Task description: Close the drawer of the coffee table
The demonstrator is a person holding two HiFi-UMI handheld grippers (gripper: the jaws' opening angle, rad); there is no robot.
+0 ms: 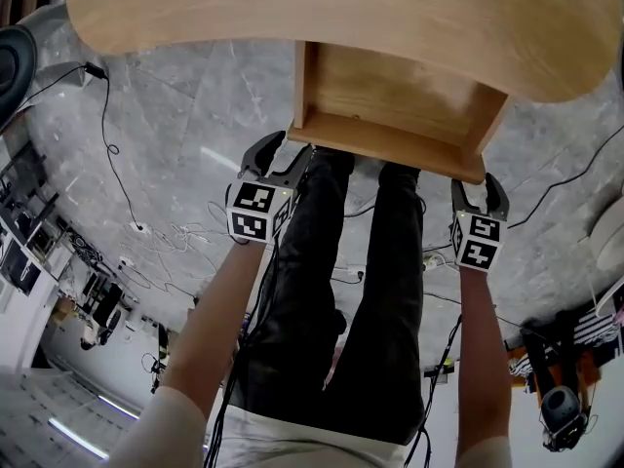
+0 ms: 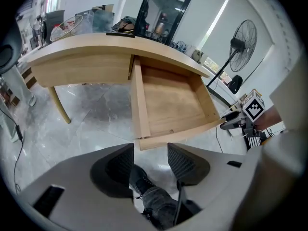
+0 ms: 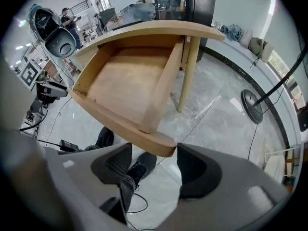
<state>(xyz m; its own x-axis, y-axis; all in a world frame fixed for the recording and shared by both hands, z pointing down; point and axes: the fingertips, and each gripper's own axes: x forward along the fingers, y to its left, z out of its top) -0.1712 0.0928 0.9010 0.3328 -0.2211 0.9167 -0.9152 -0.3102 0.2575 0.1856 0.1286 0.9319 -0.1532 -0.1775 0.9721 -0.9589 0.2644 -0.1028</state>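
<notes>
The light wooden coffee table [image 1: 341,8] has its drawer [image 1: 390,91] pulled out toward me, empty inside. My left gripper [image 1: 285,152] is at the left end of the drawer's front panel [image 1: 390,144], and my right gripper [image 1: 478,185] is at the right end. In the left gripper view the jaws of the left gripper [image 2: 150,150] stand open, with the front's corner [image 2: 144,142] just beyond their tips. In the right gripper view the right gripper [image 3: 151,152] is open too, and the front's rounded corner [image 3: 162,147] sits in the gap with neither pad pressing on it.
A person's legs in dark trousers [image 1: 331,291] and black shoes [image 2: 142,179] stand right below the drawer front. Cables [image 1: 175,237] lie across the grey marble floor. A table leg [image 3: 188,76] stands beside the drawer. A standing fan [image 2: 245,35] is further off.
</notes>
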